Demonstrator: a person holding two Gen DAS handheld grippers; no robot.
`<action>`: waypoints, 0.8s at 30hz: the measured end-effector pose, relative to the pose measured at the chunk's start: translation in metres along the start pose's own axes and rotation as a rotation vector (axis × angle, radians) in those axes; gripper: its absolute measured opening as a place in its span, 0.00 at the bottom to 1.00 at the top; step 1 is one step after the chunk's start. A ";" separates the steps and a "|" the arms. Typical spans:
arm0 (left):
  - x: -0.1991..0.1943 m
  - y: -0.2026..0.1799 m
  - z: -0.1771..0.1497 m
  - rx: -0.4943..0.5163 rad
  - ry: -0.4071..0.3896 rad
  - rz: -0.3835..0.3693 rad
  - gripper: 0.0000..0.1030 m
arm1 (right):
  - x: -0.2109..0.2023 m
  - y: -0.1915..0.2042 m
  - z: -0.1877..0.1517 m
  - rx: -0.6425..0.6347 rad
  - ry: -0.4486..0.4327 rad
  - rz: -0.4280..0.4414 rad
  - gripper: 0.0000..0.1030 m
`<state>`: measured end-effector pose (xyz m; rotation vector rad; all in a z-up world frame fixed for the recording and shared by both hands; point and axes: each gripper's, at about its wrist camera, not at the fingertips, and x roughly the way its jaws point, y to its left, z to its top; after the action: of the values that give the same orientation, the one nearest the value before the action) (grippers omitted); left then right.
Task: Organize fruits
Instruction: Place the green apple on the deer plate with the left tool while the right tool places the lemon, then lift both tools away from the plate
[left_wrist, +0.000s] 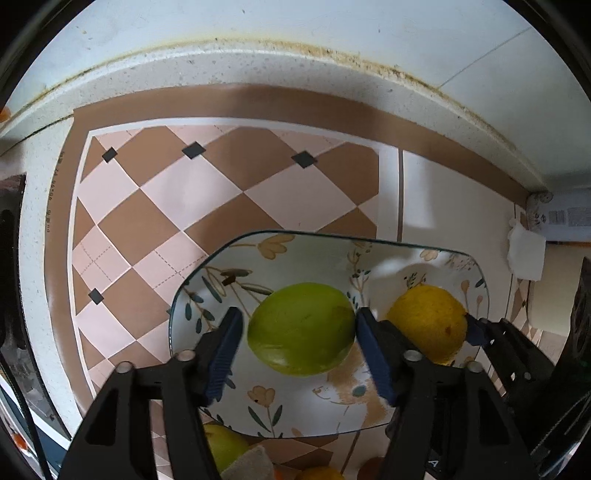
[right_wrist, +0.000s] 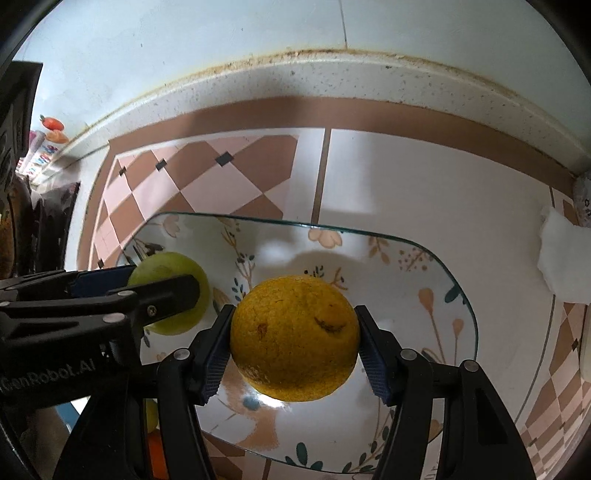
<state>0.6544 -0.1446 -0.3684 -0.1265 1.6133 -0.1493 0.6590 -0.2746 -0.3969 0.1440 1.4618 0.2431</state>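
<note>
Blue ribbed pads of the left tool flank a green fruit at the lower centre of the left wrist view; a thin gap shows beside the left pad, while the right pad sits at the fruit's edge, so the tool looks released, not clenched. The fruit rests in the floral plate.

In the right wrist view, the right tool brackets an orange low in the frame, in the same plate. Its pads lie right against the peel; I cannot tell whether they press or have let go.

Judging from this, two fruits are already in the plate, side by side, and the release is nearly finished. More fruit waits at the bottom edge of the left view: another green fruit and something orange beside it, partly hidden behind the tool.

The checked mat covers the bench; a white tissue lies at the right edge. Each tool crowds the other over the plate.
</note>
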 end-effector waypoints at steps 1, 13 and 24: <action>-0.002 -0.001 0.000 -0.002 -0.010 0.004 0.72 | -0.002 -0.001 0.000 0.007 -0.009 0.003 0.69; -0.044 -0.010 -0.032 0.058 -0.189 0.167 0.76 | -0.039 -0.006 -0.023 0.057 -0.044 -0.050 0.83; -0.098 0.007 -0.111 0.109 -0.330 0.211 0.76 | -0.110 0.001 -0.094 0.139 -0.157 -0.097 0.84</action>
<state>0.5486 -0.1183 -0.2683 0.0995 1.2762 -0.0491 0.5556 -0.3054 -0.3006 0.1991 1.3247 0.0497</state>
